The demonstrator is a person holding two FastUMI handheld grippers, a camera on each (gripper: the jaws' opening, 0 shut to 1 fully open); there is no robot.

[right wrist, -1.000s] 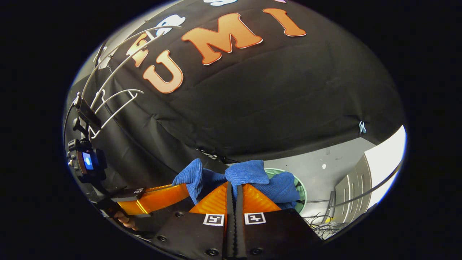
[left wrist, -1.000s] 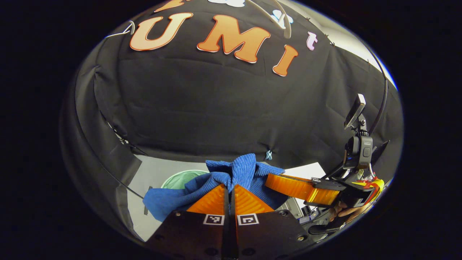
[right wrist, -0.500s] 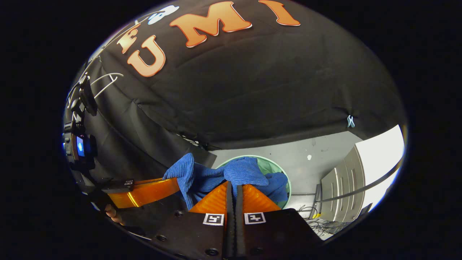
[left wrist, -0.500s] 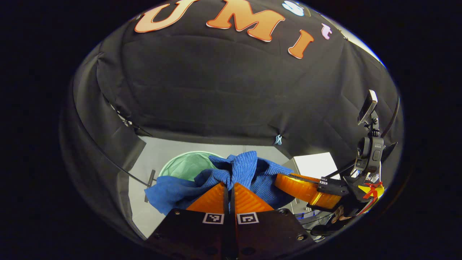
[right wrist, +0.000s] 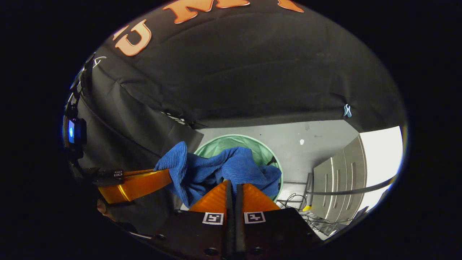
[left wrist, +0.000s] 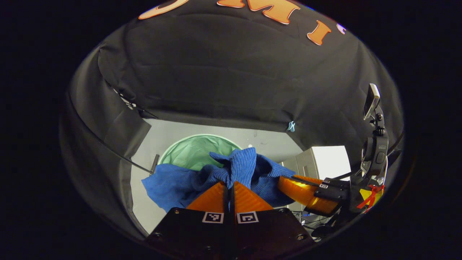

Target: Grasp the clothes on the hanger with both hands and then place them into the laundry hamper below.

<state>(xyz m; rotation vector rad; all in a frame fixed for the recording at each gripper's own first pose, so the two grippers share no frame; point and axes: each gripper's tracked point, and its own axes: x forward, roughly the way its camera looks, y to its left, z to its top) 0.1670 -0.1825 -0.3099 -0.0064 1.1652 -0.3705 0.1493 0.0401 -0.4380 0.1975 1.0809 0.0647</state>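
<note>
Ribbed royal-blue cloth garment (left wrist: 238, 169) between fingers; beyond the tips, pale mint-green round fabric hamper (right wrist: 216, 144); grey floor (left wrist: 169, 131).

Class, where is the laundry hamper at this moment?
In both views the laundry hamper stands on the grey floor near the black cloth wall, just beyond the blue garment held by both tongs.

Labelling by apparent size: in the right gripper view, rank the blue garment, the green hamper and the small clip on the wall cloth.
1. blue garment, though nearer the camera
2. green hamper, partly hidden behind it
3. clip
</note>
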